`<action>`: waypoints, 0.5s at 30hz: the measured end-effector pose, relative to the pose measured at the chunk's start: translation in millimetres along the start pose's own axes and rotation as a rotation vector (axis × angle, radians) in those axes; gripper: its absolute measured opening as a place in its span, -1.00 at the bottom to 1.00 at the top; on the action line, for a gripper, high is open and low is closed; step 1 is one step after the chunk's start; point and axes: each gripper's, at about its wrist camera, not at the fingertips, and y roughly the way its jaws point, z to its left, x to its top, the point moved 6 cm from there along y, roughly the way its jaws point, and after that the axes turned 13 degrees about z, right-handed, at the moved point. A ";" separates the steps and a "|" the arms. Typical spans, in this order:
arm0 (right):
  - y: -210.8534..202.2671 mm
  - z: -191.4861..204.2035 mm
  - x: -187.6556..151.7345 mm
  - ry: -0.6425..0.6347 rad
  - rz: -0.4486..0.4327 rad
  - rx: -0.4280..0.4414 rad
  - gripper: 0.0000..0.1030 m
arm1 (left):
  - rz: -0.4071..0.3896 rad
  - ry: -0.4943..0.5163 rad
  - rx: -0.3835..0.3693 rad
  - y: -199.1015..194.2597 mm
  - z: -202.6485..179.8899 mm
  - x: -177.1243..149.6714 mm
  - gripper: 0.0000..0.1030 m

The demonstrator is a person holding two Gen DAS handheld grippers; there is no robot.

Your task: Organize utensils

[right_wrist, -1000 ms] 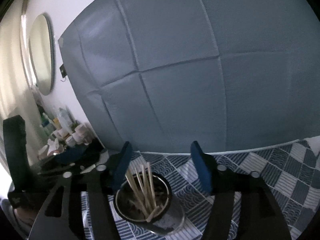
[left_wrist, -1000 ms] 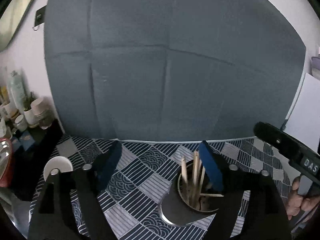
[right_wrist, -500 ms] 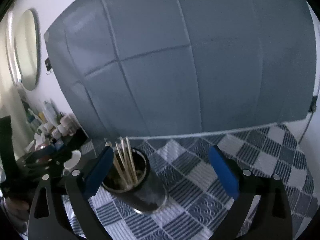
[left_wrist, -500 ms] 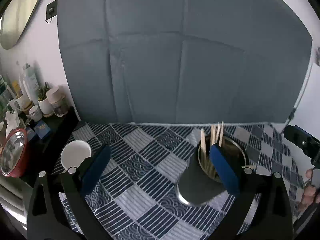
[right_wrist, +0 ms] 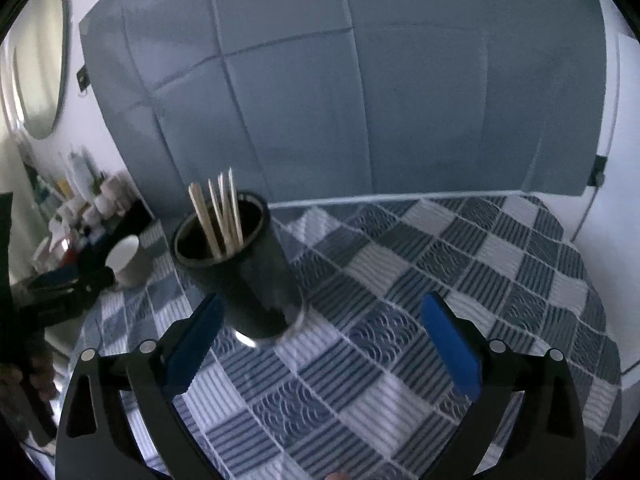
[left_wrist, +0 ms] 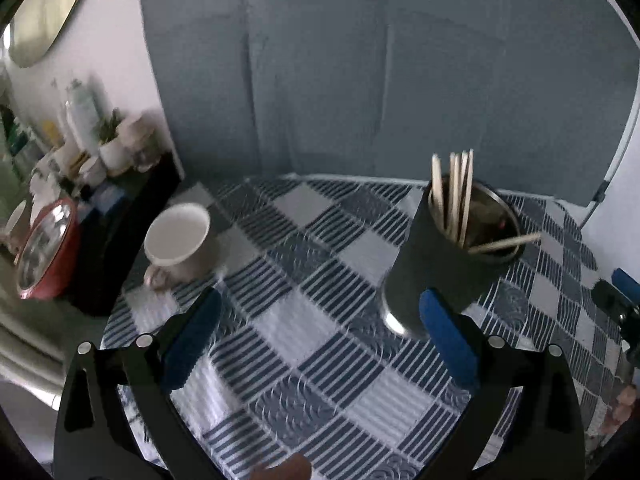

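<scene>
From your left wrist, the left gripper (left_wrist: 320, 336) hangs with jaws released; the holder (left_wrist: 448, 256) of chopsticks (left_wrist: 454, 196) stands on the bench (left_wrist: 296, 320), right of a mug (left_wrist: 176, 236).

From your right wrist, the right gripper (right_wrist: 324, 340) is likewise released and empty, holder ahead-left. You look between steps; next, find a loose utensil.

Matt dark holder (left_wrist: 436, 264), wooden chopsticks (left_wrist: 456, 196), woven checked tablecloth (left_wrist: 320, 320)

Dark holder (left_wrist: 442, 256) upright on the table — wooden chopsticks (left_wrist: 454, 196) inside.
</scene>
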 end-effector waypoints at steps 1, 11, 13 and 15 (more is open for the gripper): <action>-3.1 -0.5 -7.7 0.004 0.013 -0.008 0.83 | 0.002 -0.003 0.005 -3.3 1.1 -6.5 0.88; -27.4 -1.4 -51.4 0.015 0.107 -0.046 0.83 | 0.026 0.123 0.063 -29.5 -16.1 -53.0 0.88; -32.0 0.2 -54.4 0.013 0.107 -0.053 0.83 | 0.027 0.146 0.064 -35.1 -22.6 -58.9 0.88; -38.1 3.0 -55.7 0.008 0.106 -0.063 0.83 | 0.036 0.153 0.056 -38.6 -27.5 -62.6 0.88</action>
